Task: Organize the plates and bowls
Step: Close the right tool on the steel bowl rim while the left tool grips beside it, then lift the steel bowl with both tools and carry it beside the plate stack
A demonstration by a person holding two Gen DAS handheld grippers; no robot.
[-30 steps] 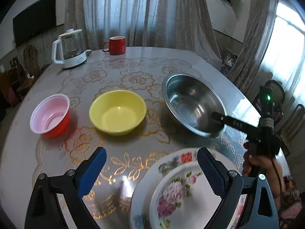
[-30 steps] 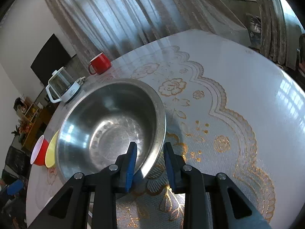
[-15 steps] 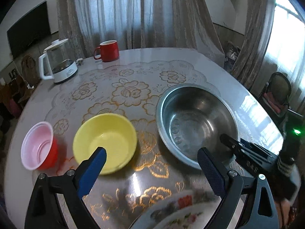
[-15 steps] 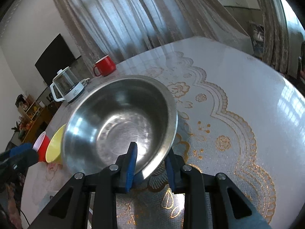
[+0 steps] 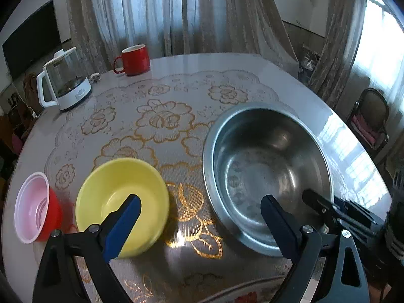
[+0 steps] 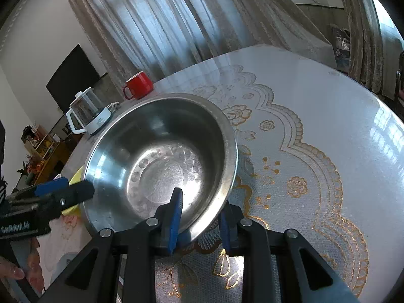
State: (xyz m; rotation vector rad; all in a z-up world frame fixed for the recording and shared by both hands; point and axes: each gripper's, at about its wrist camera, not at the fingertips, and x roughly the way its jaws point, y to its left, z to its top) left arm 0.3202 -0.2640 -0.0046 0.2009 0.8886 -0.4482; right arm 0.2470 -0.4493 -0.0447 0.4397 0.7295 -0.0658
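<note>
On the left of the table (image 5: 290, 75) sat a red cup (image 5: 38, 212), then a yellow bowl (image 5: 121, 202), light and easily nudged. The left gripper (image 5: 199, 222) hovered empty, fingers spread wide, above the gap between that bowl and the steel bowl (image 5: 265, 166). At the right, the right gripper (image 6: 199, 217) pinched the steel bowl's near rim, one finger inside, one outside. Judged stiff, smooth and slippery, it is best taken by the rim.

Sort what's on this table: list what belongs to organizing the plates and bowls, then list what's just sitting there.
Belongs to the job:
- steel bowl, its rim clamped in the right gripper
- yellow bowl, near the open left gripper
- floral plate, at the near table edge

Just lying about:
- red mug
- glass kettle
- red plastic cup
</note>
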